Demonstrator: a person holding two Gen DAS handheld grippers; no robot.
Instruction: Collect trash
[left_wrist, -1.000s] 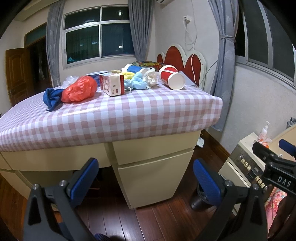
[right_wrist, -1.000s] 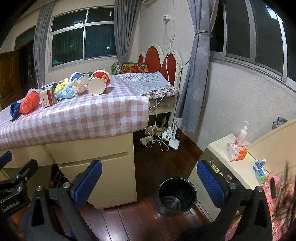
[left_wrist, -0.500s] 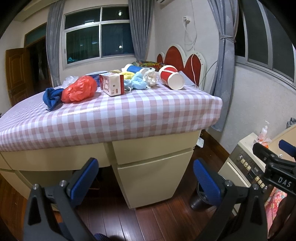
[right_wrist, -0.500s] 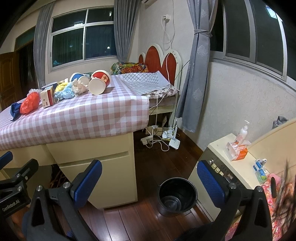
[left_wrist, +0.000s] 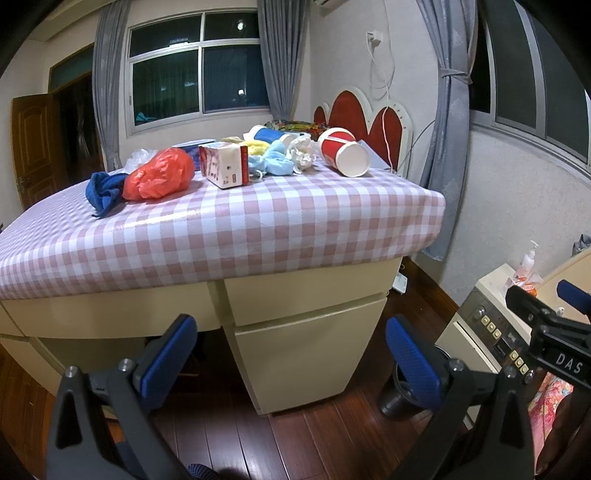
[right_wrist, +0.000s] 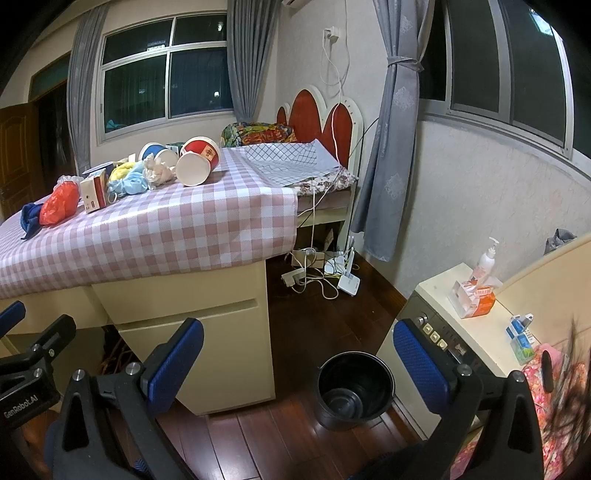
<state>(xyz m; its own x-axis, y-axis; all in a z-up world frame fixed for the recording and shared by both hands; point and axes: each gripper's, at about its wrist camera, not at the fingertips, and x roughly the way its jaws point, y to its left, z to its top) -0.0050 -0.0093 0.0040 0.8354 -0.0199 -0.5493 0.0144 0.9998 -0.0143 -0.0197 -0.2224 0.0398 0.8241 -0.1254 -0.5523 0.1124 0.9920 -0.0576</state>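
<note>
Both the left gripper (left_wrist: 290, 354) and right gripper (right_wrist: 299, 358) hang with fingers spread wide, holding nothing. The trash (left_wrist: 236, 162) sits piled upper left on the checked table (left_wrist: 258, 229). A black bin (right_wrist: 354, 391) stands on the floor, lower centre.

Both held low and level — the left gripper (left_wrist: 290, 360) and right gripper (right_wrist: 297, 363) gape wide, empty.

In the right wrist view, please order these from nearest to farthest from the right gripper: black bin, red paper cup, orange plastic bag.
1. Black bin, on the floor between the right gripper's fingers.
2. Red paper cup, lying on the table's far right part.
3. Orange plastic bag, far left on the table.
</note>
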